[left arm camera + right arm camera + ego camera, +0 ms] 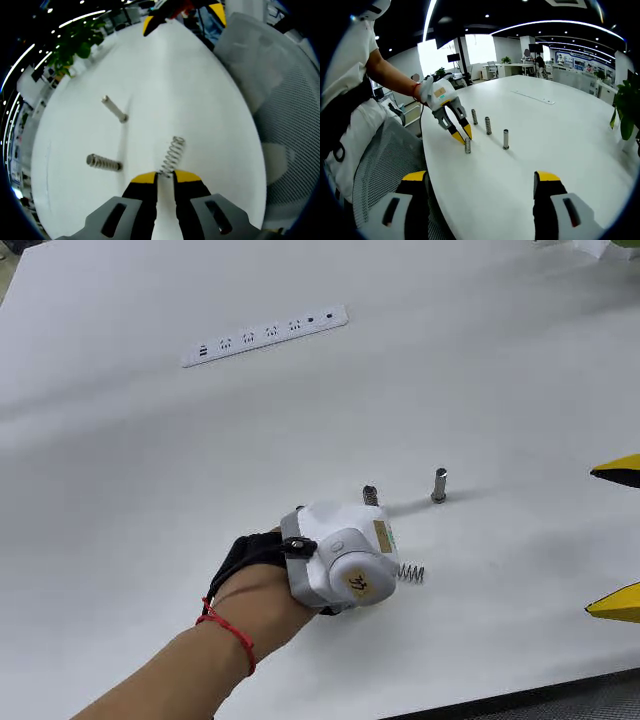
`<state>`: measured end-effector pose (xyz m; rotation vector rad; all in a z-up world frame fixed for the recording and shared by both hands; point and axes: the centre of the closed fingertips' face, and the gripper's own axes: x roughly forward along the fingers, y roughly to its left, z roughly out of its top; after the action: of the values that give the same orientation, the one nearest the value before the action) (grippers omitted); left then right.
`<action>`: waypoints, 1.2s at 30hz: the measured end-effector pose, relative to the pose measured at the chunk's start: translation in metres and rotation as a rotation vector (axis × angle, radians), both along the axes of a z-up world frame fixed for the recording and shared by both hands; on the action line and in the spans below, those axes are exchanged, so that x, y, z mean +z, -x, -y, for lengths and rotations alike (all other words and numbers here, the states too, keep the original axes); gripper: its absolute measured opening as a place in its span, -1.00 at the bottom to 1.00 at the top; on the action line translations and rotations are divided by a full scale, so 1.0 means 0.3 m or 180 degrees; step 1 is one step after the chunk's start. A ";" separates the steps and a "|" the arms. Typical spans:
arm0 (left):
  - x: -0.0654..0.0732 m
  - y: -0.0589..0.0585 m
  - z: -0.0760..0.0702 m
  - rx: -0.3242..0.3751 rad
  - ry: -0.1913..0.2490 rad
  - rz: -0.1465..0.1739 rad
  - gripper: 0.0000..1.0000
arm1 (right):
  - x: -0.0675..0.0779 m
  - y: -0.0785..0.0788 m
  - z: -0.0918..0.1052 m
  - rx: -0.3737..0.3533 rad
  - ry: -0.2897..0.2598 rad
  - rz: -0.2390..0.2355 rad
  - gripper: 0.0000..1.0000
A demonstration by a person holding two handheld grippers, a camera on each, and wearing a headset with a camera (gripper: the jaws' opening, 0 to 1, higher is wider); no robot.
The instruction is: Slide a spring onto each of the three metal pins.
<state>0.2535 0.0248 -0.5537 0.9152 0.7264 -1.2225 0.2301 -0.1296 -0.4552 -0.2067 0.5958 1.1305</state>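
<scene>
On the bench [150, 490], the right tool [481, 176] gapes, well off. The left tool [165, 176], nearer, pinches one end of a spring [171, 154] that runs straight out from its jaws. The bare pin [115, 109] stands upright beyond, leftward in the left gripper view.

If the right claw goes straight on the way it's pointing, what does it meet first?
Likely the bare pin, standing nearest between the open right claw's jaws; the spring beside it is nearly as close.

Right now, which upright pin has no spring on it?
The smooth pin farthest from the left gripper; its neighbour and the end pin wear coils.
</scene>
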 end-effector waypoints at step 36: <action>0.003 0.020 0.024 -0.0081 0.0070 -0.0068 -0.79 | -0.006 0.013 -0.013 -0.0010 -0.0015 -0.0034 0.72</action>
<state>0.2476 0.0175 -0.5529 0.8969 0.7188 -1.2620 0.2263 -0.1256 -0.4569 -0.1957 0.6026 1.1304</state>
